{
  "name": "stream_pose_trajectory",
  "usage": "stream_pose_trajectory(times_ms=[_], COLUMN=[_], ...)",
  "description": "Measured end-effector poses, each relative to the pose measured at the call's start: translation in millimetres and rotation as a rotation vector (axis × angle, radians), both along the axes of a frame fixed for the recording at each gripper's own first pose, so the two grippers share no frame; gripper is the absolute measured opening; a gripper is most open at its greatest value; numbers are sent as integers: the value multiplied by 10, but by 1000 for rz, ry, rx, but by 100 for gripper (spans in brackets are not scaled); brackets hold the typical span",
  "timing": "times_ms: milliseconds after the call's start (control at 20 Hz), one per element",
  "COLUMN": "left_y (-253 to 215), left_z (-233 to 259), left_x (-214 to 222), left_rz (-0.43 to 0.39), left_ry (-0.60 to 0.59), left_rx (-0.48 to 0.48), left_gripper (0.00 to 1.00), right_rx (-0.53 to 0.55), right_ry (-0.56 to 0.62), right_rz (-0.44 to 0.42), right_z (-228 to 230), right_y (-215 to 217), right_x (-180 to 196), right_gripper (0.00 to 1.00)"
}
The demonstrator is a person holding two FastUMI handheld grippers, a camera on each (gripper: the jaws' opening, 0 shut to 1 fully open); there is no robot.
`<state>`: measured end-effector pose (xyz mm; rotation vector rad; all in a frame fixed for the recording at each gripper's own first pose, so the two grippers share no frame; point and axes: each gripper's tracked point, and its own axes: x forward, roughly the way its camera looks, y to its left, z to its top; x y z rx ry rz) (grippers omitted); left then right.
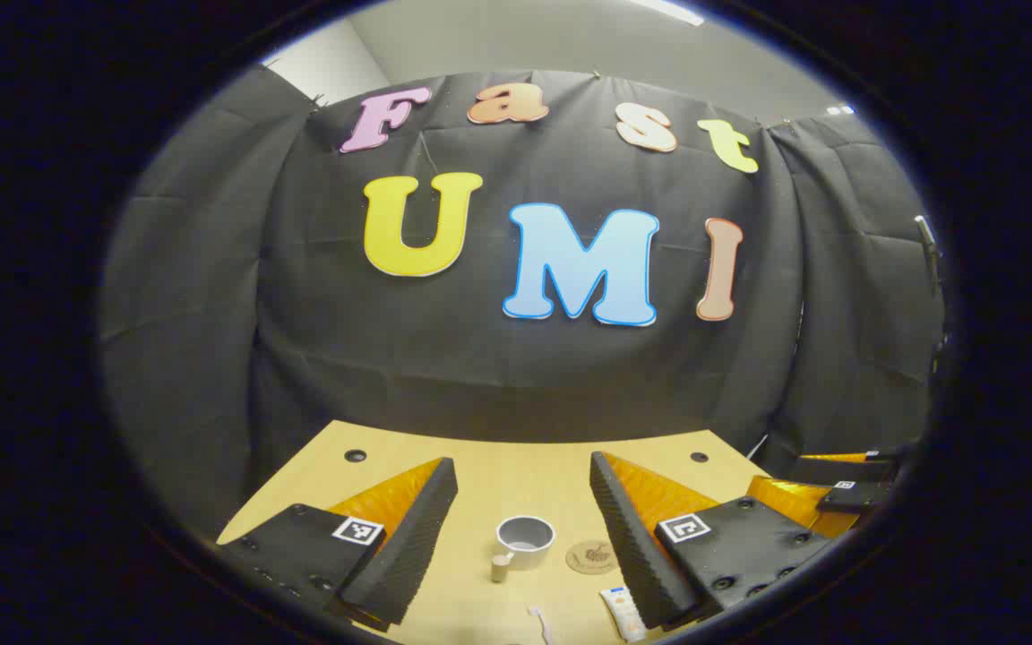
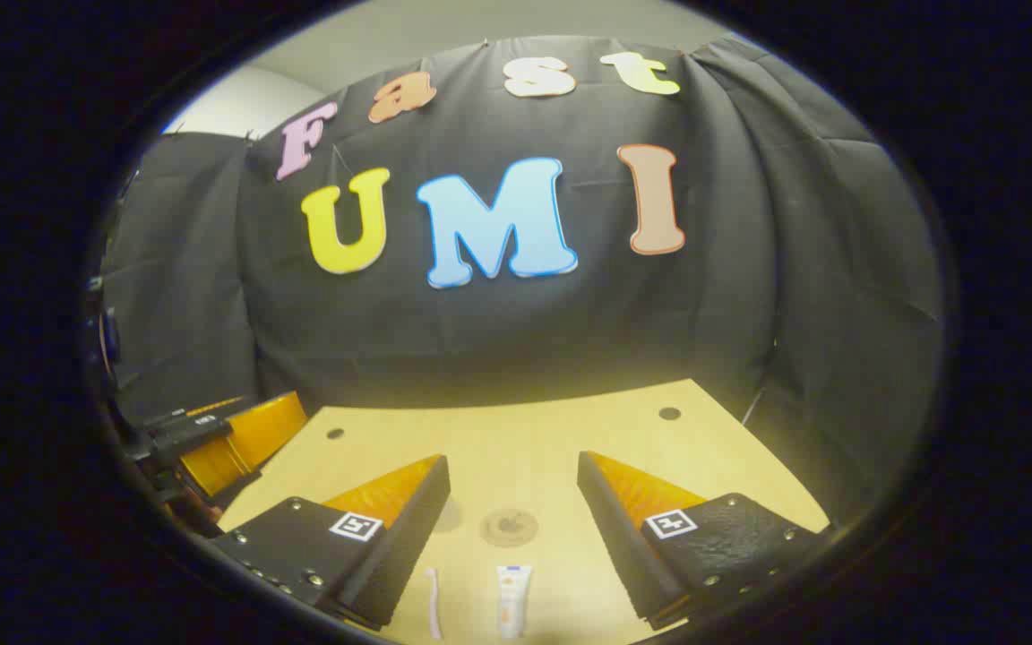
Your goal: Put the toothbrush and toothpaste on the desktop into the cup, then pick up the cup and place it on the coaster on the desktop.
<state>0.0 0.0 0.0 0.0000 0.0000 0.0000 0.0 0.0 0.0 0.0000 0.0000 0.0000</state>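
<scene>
Both claws hang above the counter (image 1: pixel 498 466), and both stand wide apart with nothing between their fingers.

In the left gripper view, the left claw (image 1: pixel 523 475) frames the cup (image 1: pixel 526 541), a pale cup standing upright near the middle of the counter, its handle toward the camera. Just right of the cup lies the coaster (image 1: pixel 591 556), a round brown disc flat on the wood, close beside the cup but not under it. Nearer the camera, the toothbrush (image 1: pixel 538 620) lies flat at the bottom edge, partly cut off. The toothpaste (image 1: pixel 623 613) lies flat to its right, just beside the right finger of this claw; I cannot tell if they touch. Off to the far right edge of this view, the other gripper's fingers poke in, held over the counter's right side.

In the right gripper view, the right claw (image 2: pixel 513 470) is spread just as wide. Between its fingers sits the coaster (image 2: pixel 509 527). The toothbrush (image 2: pixel 433 600) lies below it, lengthwise toward the camera, close to the left finger. The toothpaste (image 2: pixel 512 598) lies right of the toothbrush, a white tube with its cap end nearer the coaster. The 2 lie side by side, a little apart. The counter (image 2: pixel 534 430) shows 2 small dark holes near its far edge.
</scene>
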Motion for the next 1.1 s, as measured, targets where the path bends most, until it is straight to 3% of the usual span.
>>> stream_pose_trajectory(times_ms=[200, 400, 500, 600, 700, 750, 800, 850, 1000, 1100], left_y=[-78, -278, -317, -352, -336, -336, -329, -325, -314, -316], left_z=[670, 858, 885, 879, 766, 663, 540, 409, -37, -427], left_x=[-113, -150, -133, -79, -20, 18, 51, 87, 228, 277], left_rz=[8, 1, 3, 8, 16, 17, 20, 18, 22, 20], left_ry=[-155, -206, -213, -204, -172, -144, -113, -83, 22, 94], left_rx=[7, 52, 63, 72, 67, 64, 62, 62, 83, 97], left_gripper=[99, 99, 99, 92, 95, 99, 92, 99, 95, 100], right_rx=[-77, -94, -89, -84, -90, -96, -99, -97, -88, -100], right_ry=[-169, -267, -243, -217, -186, -156, -124, -86, 45, 120], right_rz=[33, 72, 98, 112, 112, 110, 109, 108, 99, 80], right_z=[670, 991, 956, 911, 836, 750, 651, 540, 110, -178], right_y=[148, 246, 282, 285, 282, 270, 259, 246, 188, 139], right_x=[-107, -129, -69, -35, 13, 50, 91, 134, 266, 351], right_gripper=[92, 93, 93, 93, 92, 93, 92, 93, 93, 93])
